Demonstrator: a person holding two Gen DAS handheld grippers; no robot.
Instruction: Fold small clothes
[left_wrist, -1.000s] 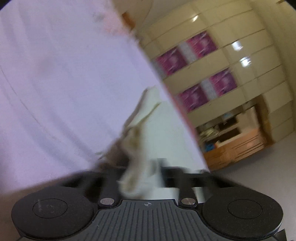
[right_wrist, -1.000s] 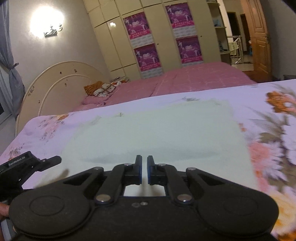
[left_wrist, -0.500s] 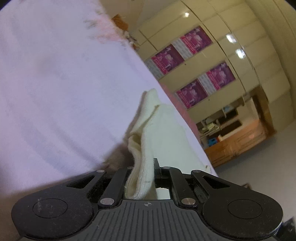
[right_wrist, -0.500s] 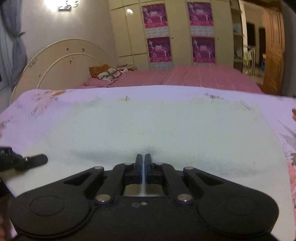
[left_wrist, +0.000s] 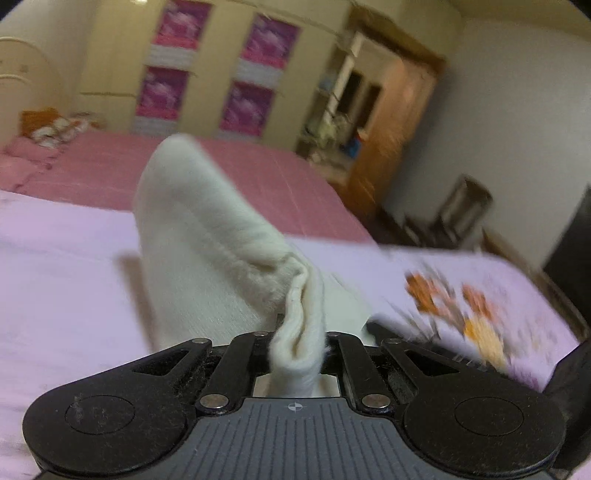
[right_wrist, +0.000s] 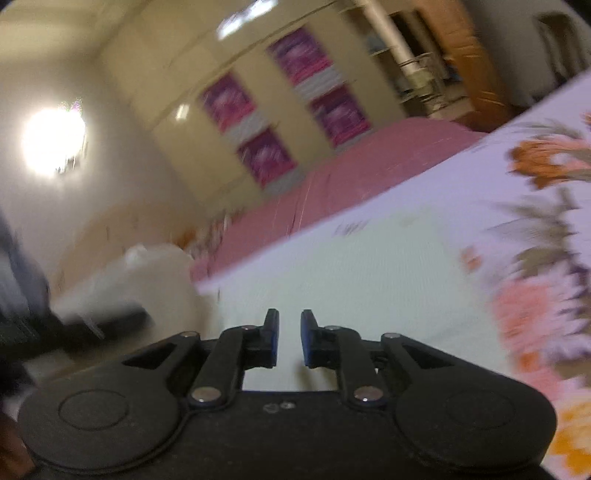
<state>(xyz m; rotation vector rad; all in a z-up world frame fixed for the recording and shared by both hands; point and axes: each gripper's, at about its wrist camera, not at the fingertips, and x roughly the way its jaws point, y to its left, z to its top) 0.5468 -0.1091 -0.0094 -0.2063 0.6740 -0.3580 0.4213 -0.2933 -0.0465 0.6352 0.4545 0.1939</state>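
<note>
Cream cloth: one bunched corner is clamped between the jaws of the left gripper, and the fabric rises from the grip in a raised fold that stands above the floral bedsheet. The remainder of the cloth lies flat on the sheet, directly ahead of the right gripper. The right gripper's jaws have just been opening; they stand slightly apart with nothing between them, and the blue-faced pads are clear of the fabric. In the right wrist view the lifted fold appears as a pale blur at the left, above the dark body of the left gripper; this area is too blurred to show detail.

To the right of the flat cloth, the bedsheet shows orange and pink flower prints. Beyond the sheet's far edge lies a pink quilted bedspread. Against the far wall stands a cream wardrobe carrying four purple posters. A wall lamp glows at the left, and a wooden door stands at the right.
</note>
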